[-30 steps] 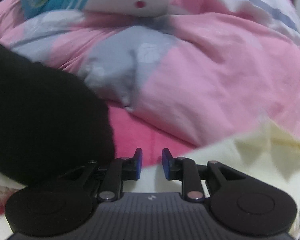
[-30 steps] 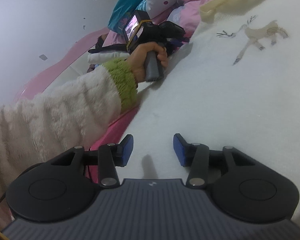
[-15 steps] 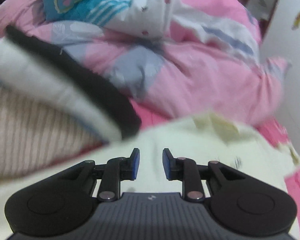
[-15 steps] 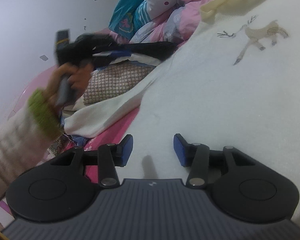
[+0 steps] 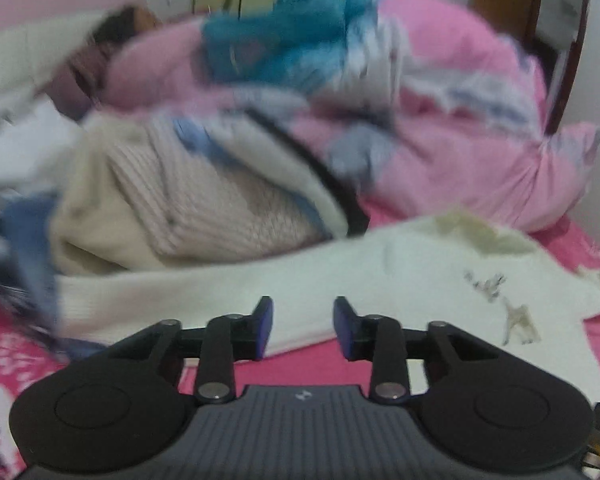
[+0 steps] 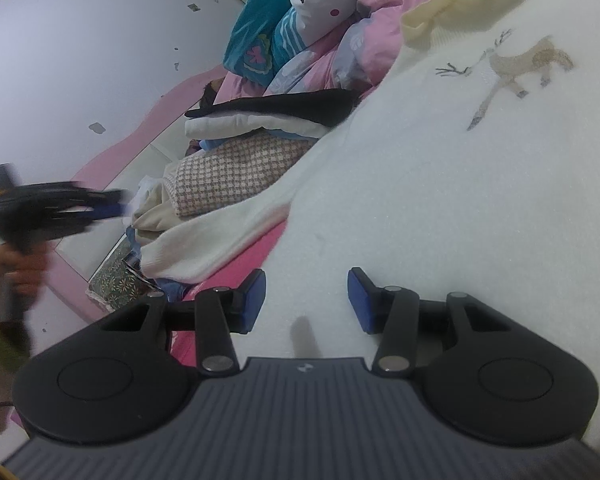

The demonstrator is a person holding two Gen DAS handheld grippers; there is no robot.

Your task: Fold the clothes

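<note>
A cream sweater (image 6: 440, 184) with a deer motif lies spread on the bed, also seen in the left wrist view (image 5: 420, 272). Its sleeve (image 6: 220, 240) stretches out to the left, towards the clothes pile. My right gripper (image 6: 306, 300) hovers open over the sweater's body with nothing between its fingers. My left gripper (image 5: 302, 328) is held above the sleeve's end (image 5: 180, 300). Its jaws are opening and nothing is between them. The right wrist view shows it blurred at the far left (image 6: 60, 208), held in a hand, clear of the cloth.
A pile of folded clothes (image 6: 236, 168), checked knit under white and black pieces, sits left of the sweater (image 5: 204, 208). A pink duvet (image 5: 460, 140) and teal pillow (image 6: 256, 40) are heaped behind. Pink sheet (image 5: 300, 368) shows below the sleeve. A brown cabinet (image 5: 532, 20) stands far right.
My left gripper pulled back and up from the far side of the pile to the near end of the sleeve, and its jaws widened. The right gripper kept still.
</note>
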